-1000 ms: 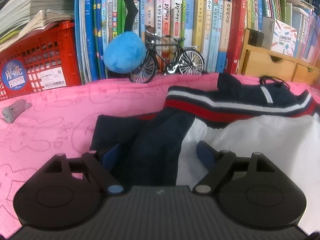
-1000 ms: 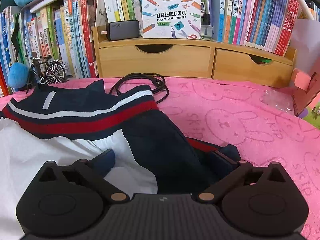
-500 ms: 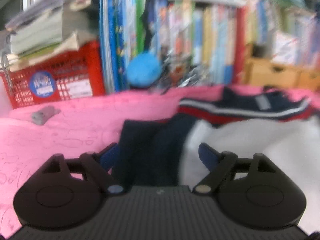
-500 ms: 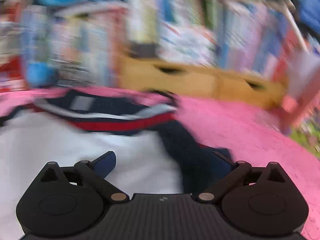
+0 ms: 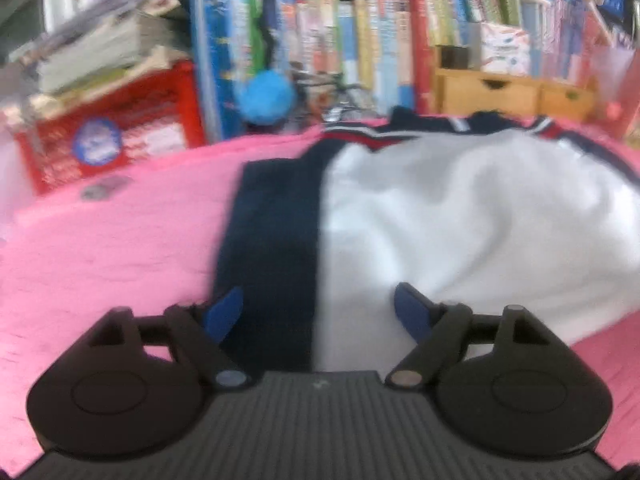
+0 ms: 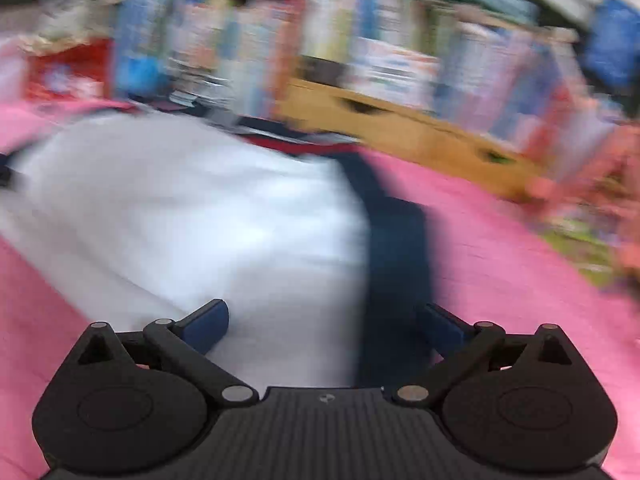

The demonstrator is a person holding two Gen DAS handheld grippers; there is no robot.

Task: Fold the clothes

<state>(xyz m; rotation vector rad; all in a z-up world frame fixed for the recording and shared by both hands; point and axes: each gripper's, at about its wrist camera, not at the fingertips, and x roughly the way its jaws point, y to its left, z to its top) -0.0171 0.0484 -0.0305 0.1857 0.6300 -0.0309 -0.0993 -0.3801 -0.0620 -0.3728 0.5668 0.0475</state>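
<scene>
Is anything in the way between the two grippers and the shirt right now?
Nothing visible. The left gripper and right gripper are both open directly over the white and navy shirt, its fabric lying between their fingers.

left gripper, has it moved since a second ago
Yes. The left gripper has pulled back toward the garment's near edge: the red crate looks farther off, and more of the white garment shows.

A pink towel-like cover (image 5: 120, 232) spreads over the counter. Behind it stands a packed row of upright books (image 5: 352, 40), blurred. At left a red plastic crate (image 5: 116, 128) carries stacked papers (image 5: 104, 52). At right sits a low wooden drawer unit (image 5: 512, 94). A blue plush ball (image 5: 266, 98) rests against the books.
</scene>
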